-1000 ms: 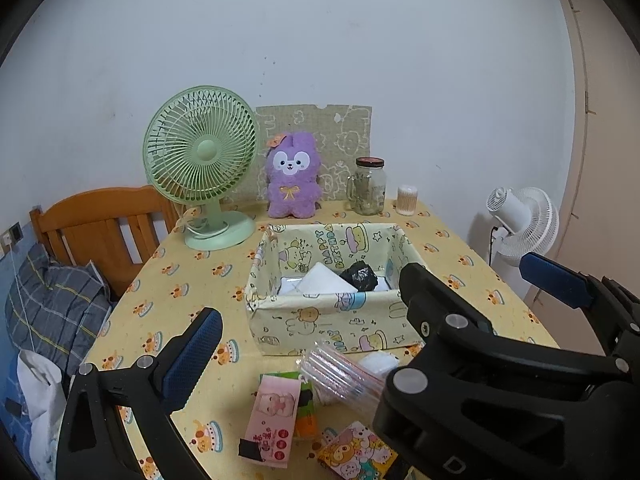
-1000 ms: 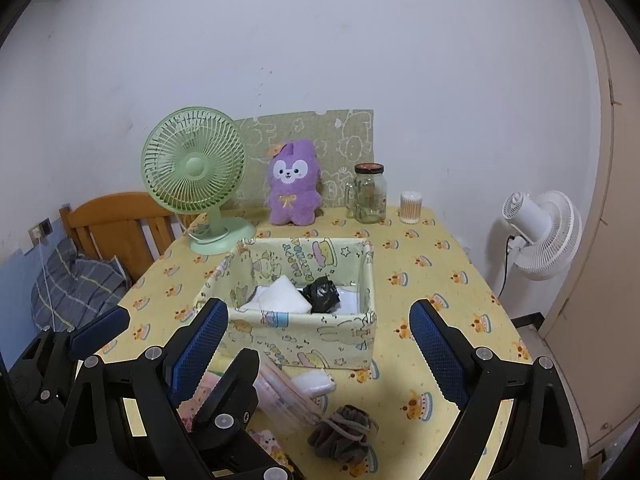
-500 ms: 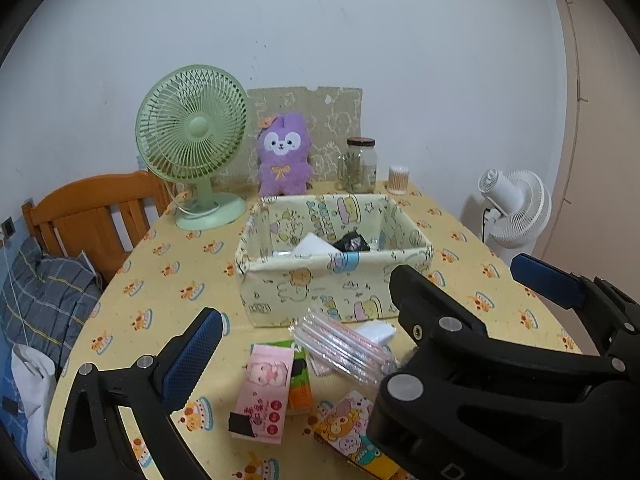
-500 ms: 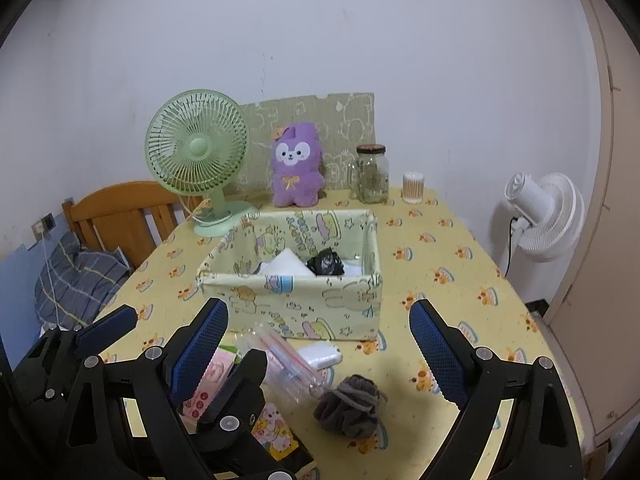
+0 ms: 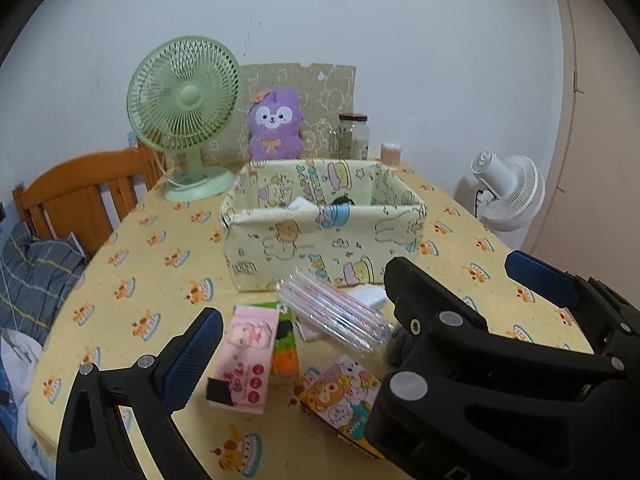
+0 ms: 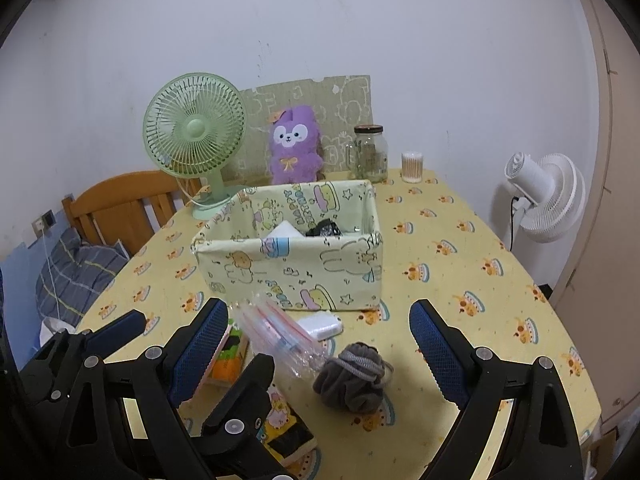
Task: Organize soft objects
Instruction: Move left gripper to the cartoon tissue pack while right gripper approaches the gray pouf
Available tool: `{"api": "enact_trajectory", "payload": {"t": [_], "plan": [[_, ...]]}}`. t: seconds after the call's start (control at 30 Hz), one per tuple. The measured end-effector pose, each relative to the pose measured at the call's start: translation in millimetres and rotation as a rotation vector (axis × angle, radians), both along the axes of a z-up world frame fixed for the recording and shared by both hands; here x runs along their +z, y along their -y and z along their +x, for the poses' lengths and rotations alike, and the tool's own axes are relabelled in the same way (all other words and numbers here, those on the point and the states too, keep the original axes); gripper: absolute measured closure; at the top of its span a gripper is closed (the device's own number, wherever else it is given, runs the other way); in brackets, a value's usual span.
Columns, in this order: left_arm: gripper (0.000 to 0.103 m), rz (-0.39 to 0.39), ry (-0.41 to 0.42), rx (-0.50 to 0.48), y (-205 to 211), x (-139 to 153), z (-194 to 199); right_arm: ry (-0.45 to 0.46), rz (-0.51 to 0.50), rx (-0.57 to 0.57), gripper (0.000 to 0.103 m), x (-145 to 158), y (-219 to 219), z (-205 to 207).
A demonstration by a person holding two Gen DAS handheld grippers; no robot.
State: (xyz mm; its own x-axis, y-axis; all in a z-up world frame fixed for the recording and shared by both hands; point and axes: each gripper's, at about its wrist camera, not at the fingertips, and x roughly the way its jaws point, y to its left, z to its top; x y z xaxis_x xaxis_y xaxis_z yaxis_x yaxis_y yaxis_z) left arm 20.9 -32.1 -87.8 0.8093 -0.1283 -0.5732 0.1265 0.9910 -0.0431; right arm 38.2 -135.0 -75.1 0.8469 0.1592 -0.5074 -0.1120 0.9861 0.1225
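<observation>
Both the left gripper (image 5: pixel 356 304) and the right gripper (image 6: pixel 318 334) hang spread wide and empty over the yellow cake-print tablecloth (image 6: pixel 460 248). The dark grey fuzzy scrunchie (image 6: pixel 352 376) lies between the right fingers, near the pale cartoon-print fabric box (image 6: pixel 296 268), whose printed lettering is too small to make out.

Two handheld grippers fill the foreground, both built of matte black plastic with angular, triangulated frames. The left gripper (image 5: pixel 298 334) carries blue, mesh-textured pads (image 5: pixel 192 354) on its fingers and round silver screw heads along the arms. The right gripper (image 6: pixel 318 350) matches it: blue gridded pads (image 6: pixel 436 354), silver screws at the joints, open triangular cut-outs in the black frame.
</observation>
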Motion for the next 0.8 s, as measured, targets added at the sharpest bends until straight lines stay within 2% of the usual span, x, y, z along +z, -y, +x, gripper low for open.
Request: {"api": "enact_trajectory", "payload": {"t": [0.8], "plan": [[0.001,-0.031,-0.071,0.003,16,-44,-12,-0.049,-0.010,-0.026,0.009,-44,18,-13]]}}
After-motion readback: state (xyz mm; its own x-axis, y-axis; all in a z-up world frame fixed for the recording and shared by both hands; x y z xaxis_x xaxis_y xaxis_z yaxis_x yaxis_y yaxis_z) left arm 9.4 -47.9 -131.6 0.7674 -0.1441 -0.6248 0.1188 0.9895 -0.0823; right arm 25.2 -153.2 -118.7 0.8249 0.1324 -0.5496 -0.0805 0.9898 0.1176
